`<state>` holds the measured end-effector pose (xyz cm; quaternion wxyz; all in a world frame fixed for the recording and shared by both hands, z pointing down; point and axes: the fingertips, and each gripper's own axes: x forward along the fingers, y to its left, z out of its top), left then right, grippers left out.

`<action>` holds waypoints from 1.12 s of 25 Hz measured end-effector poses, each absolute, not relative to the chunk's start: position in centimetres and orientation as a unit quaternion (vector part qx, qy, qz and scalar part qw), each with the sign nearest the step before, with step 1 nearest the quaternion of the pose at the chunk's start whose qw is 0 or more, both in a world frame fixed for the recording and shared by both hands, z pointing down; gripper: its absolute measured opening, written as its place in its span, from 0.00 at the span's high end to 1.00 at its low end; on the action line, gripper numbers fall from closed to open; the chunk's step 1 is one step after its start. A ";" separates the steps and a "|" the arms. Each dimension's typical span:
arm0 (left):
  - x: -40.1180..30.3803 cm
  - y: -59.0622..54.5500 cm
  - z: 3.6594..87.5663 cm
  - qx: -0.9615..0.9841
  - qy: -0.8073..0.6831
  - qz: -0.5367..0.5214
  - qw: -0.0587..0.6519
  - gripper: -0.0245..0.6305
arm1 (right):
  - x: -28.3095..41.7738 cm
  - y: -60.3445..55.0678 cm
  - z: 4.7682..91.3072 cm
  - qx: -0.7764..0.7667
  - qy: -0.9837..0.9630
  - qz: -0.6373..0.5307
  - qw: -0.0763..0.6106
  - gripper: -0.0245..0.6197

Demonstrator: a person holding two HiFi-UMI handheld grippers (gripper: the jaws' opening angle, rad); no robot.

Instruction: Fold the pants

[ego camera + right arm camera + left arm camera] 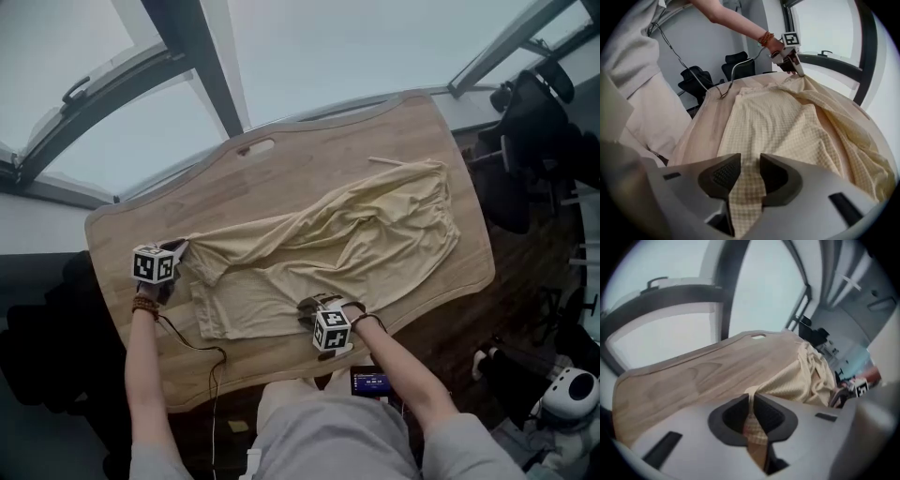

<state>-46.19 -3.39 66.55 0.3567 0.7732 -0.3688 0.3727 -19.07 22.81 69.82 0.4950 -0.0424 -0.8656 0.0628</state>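
Note:
Pale yellow checked pants [347,234] lie spread and rumpled on the wooden table [309,150], waistband at the far right, legs toward the left. My left gripper [178,249] is at the left leg end, shut on a fold of the cloth; in the left gripper view its jaws [751,416] pinch a thin ridge of the pants [797,376]. My right gripper [314,306] is at the pants' near edge. In the right gripper view its jaws [750,176] stand apart, with flat fabric [787,122] lying in the gap. The left gripper [794,66] shows at the far end there.
A black cable [192,342] trails over the table's near left corner. A black office chair [534,141] stands beyond the table's right edge. A small lit screen [370,380] sits by my lap. A hand slot [255,147] is cut in the far table edge.

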 end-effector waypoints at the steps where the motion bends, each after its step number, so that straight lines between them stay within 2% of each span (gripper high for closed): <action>1: -47.5 -4.5 66.5 0.758 -0.395 0.360 0.374 0.87 | -19.2 22.9 69.6 -0.044 -0.869 0.061 0.490 0.75; 2: -48.8 -5.3 66.4 0.747 -0.422 0.347 0.379 0.77 | -19.3 22.8 69.1 -0.038 -0.875 0.061 0.479 0.71; 4: -51.1 -5.6 65.6 0.739 -0.462 0.324 0.369 0.64 | -19.0 21.7 67.3 -0.005 -0.893 0.070 0.445 0.67; 7: -52.2 -0.9 65.1 0.755 -0.459 0.334 0.330 0.62 | -14.3 18.7 64.2 0.072 -0.906 0.074 0.411 0.65; 11: -50.2 11.9 66.2 0.765 -0.417 0.430 0.239 0.62 | 1.6 14.2 64.3 0.202 -0.858 0.061 0.469 0.65; 14: -47.8 19.1 66.8 0.742 -0.445 0.434 0.251 0.57 | 16.1 10.6 65.0 0.331 -0.784 0.102 0.515 0.65; 16: -46.6 21.8 67.7 0.722 -0.478 0.432 0.254 0.54 | 24.9 8.5 65.5 0.428 -0.728 0.149 0.514 0.65; 19: -43.8 24.5 67.8 0.718 -0.493 0.439 0.220 0.53 | 34.9 6.7 66.1 0.565 -0.655 0.244 0.438 0.65; 21: -41.4 25.7 67.6 0.725 -0.477 0.457 0.191 0.53 | 38.4 6.4 66.9 0.608 -0.628 0.303 0.380 0.65; 24: -39.2 26.8 68.3 0.722 -0.453 0.497 0.163 0.53 | 40.1 6.1 69.3 0.604 -0.625 0.361 0.339 0.67; 28: -37.4 26.6 69.3 0.708 -0.449 0.520 0.166 0.54 | 38.8 4.8 68.9 0.595 -0.642 0.411 0.255 0.75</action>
